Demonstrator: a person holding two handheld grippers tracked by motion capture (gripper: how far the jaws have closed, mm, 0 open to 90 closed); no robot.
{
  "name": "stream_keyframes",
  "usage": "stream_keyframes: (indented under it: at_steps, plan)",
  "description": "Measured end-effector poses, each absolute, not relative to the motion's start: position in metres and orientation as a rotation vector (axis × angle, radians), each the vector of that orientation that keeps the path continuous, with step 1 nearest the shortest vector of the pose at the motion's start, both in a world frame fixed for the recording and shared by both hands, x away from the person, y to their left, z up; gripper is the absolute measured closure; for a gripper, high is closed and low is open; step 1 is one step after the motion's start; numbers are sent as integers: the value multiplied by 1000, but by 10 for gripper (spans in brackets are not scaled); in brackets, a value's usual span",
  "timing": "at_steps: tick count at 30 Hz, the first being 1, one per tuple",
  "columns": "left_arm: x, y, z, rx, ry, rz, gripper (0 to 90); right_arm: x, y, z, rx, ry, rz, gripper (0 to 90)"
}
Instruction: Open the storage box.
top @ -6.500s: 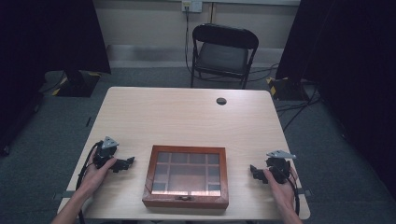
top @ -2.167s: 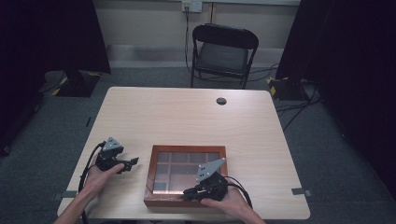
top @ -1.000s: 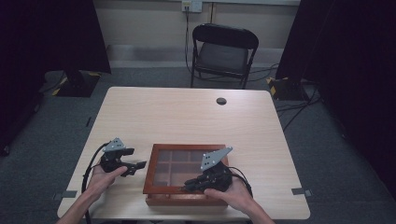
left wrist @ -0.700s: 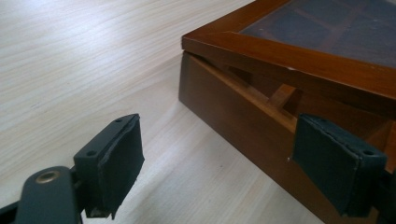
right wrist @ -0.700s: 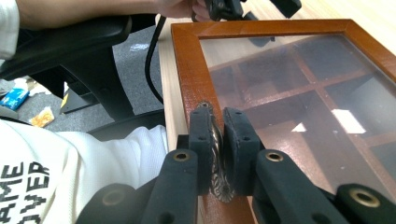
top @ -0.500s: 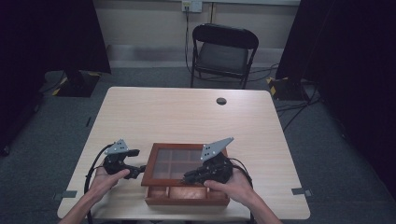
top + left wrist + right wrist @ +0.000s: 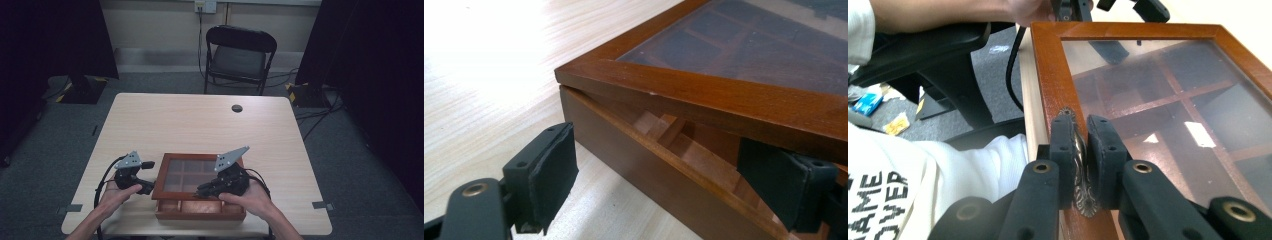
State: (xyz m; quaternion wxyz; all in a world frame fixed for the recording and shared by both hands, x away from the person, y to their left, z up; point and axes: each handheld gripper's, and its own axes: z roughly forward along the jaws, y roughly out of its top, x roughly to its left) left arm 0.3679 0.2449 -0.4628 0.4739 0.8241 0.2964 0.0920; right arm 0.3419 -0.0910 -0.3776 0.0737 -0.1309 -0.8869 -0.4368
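Observation:
A brown wooden box [image 7: 200, 209] with a glass lid [image 7: 190, 172] sits near the table's front edge. The lid's front edge is raised a little, and wooden compartments show through the gap [image 7: 684, 150]. My right gripper [image 7: 204, 190] is at the lid's front and is shut on the small metal clasp [image 7: 1079, 150] on the lid's frame [image 7: 1048, 75]. My left gripper [image 7: 149, 187] stands open at the box's left front corner [image 7: 574, 95]. One pad [image 7: 555, 170] is on the table side and the other pad [image 7: 781, 187] is against the gap under the lid.
A small black round object [image 7: 237, 108] lies near the far edge of the light wooden table [image 7: 200, 125]. A black folding chair [image 7: 239, 52] stands behind the table. Cables trail from both grippers. A white sleeve [image 7: 948, 165] is close below the box.
My right gripper came from the table's right side to the box front, shut on the clasp and lifted the lid's front edge. My left gripper slid right to the box's corner.

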Motion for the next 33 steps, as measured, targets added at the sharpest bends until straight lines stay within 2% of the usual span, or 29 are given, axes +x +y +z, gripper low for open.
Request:
stream_keyframes:
  at_steps: [7,13,19,25,33]
  plan:
    - [368,245,-461,1999,728,225,169,343,-102,-377,-453,-2649,-1362,581]
    - [366,246,-456,1966,722,240,177,345,-133,-373,-570,-2638,-1505,381]
    - [364,243,-447,1929,712,263,205,340,-161,-370,-694,-2608,-1628,252]
    - [365,241,-438,1857,737,252,234,335,-177,-373,-751,-2618,-1642,226]
    - [366,235,-432,1849,702,234,235,336,-181,-374,-763,-2654,-1645,216]
